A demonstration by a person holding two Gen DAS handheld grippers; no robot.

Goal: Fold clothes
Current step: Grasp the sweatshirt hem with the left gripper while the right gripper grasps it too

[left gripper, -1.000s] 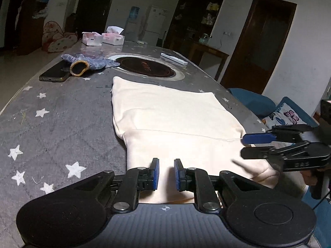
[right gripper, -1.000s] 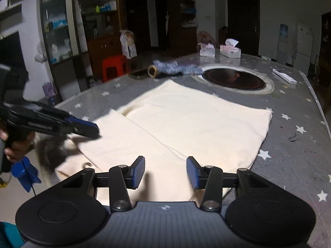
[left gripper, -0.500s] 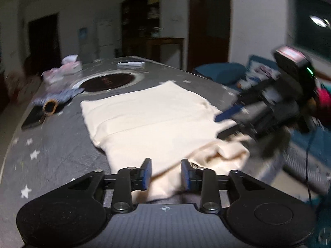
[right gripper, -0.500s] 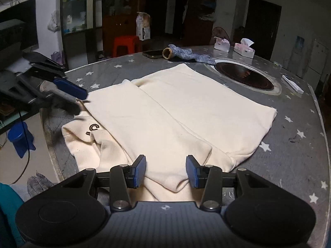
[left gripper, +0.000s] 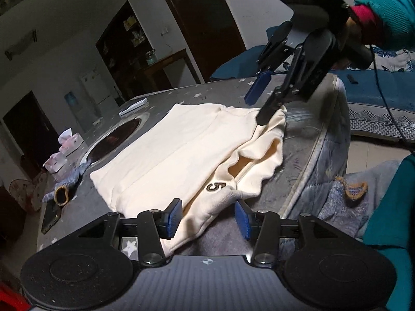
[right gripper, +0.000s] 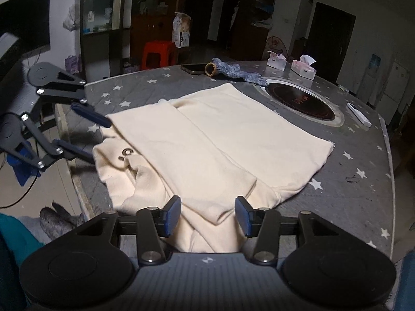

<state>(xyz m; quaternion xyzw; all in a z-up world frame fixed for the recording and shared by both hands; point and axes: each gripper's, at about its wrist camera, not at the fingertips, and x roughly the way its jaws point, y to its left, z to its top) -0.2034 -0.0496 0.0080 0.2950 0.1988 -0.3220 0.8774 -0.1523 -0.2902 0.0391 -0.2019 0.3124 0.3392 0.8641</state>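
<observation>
1. A cream top (right gripper: 223, 140) lies flat on a grey table (right gripper: 350, 207) with white stars on it.
2. The top is partly folded. One flap lies over the middle, and the end near the table's edge is bunched up.
3. A small dark mark shows on the bunched end, near the collar.
4. The left gripper (left gripper: 208, 219) is low over the near edge of the top. Its blue pads are apart and are opening. Cloth lies between them, but the pads do not press on it.
5. The right gripper (right gripper: 207, 216) is over the other side of the top. Its pads are also apart and opening, with cloth between them and no squeeze.
6. In the left view, the right gripper's fingers (left gripper: 256, 92) point down at the far corner of the top. A hand in a teal sleeve (left gripper: 389, 23) holds it.
7. Farther back on the table are a round dark plate (right gripper: 301, 102), a phone (right gripper: 193, 68), a blue sock (right gripper: 233, 70) and two tissue boxes (right gripper: 303, 67).
</observation>
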